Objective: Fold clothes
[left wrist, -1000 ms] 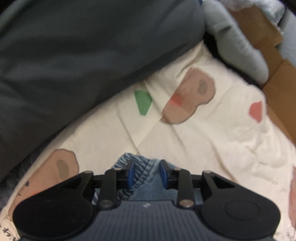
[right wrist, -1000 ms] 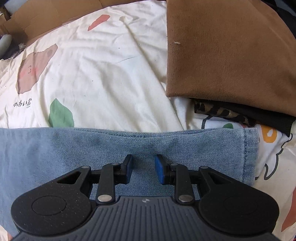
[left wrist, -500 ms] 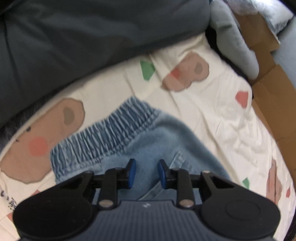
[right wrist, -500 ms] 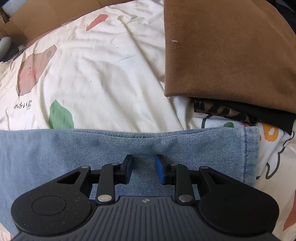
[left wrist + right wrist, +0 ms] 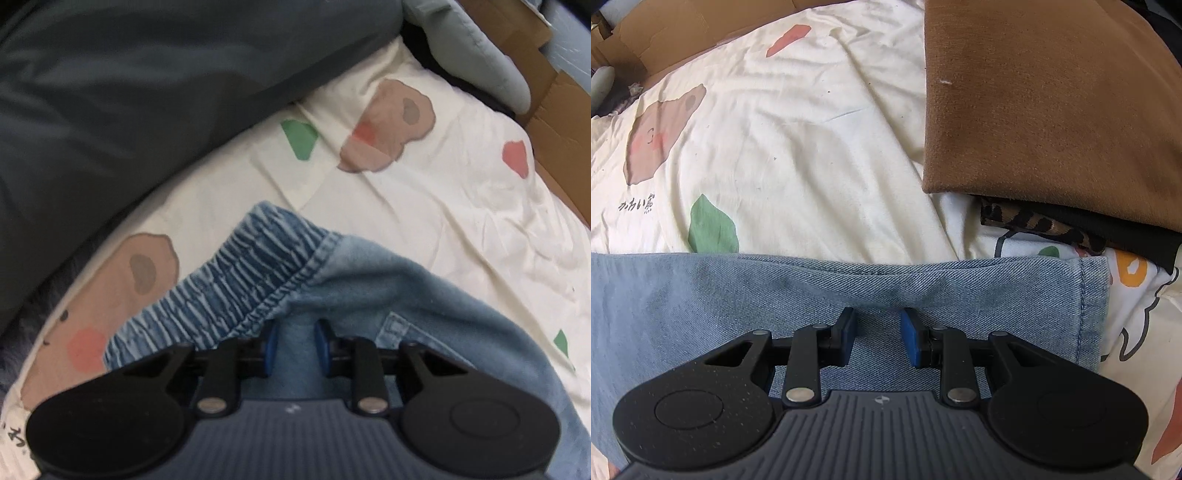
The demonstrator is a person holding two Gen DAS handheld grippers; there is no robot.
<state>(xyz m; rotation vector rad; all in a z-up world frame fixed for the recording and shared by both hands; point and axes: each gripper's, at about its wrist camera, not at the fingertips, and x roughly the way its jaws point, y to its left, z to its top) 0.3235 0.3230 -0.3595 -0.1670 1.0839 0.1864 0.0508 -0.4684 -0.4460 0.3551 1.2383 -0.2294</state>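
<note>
The left gripper (image 5: 294, 345) is pinching a raised fold of the jeans (image 5: 369, 288) just below their elastic waistband (image 5: 236, 280) — its jaws have just been closing. The right gripper (image 5: 877, 338) is hovering slack over the hem end, lying flat on the printed bedsheet (image 5: 798, 147) — beside a brown garment (image 5: 1052, 99).

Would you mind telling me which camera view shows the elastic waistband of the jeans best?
The left wrist view: the gathered waistband fills its middle, just beyond the left tool. The right wrist view shows only a flat denim leg and its hem, no waistband.
</note>
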